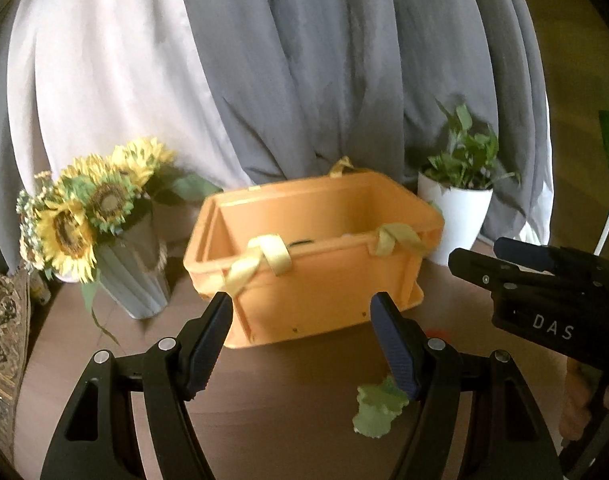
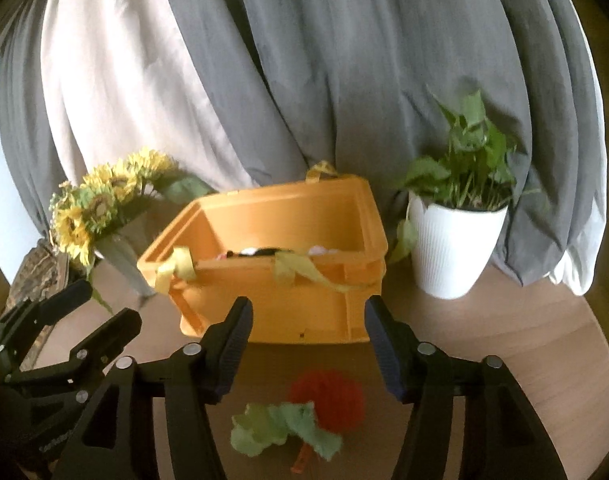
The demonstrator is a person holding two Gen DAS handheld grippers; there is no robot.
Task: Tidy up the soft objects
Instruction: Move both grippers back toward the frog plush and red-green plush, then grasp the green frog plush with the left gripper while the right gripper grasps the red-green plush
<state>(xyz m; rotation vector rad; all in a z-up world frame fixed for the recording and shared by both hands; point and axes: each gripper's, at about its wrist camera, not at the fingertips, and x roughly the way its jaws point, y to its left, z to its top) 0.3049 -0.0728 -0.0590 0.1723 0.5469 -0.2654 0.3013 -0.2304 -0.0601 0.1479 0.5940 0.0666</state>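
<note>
An orange plastic bin (image 1: 316, 260) with pale yellow ribbon handles stands on the wooden table; in the right wrist view (image 2: 280, 280) some soft items show just inside its rim. A red fuzzy soft toy with green fabric leaves (image 2: 324, 400) lies on the table in front of the bin, below my right gripper (image 2: 306, 320), which is open and empty. My left gripper (image 1: 302, 316) is open and empty, aimed at the bin; only the green leaves (image 1: 378, 412) show by its right finger. The right gripper also shows at the right of the left wrist view (image 1: 476, 262).
A vase of sunflowers (image 1: 88, 216) stands left of the bin and a white pot with a green plant (image 2: 456, 240) stands to its right. Grey and white curtains hang behind. A patterned cushion (image 1: 0, 340) lies at far left.
</note>
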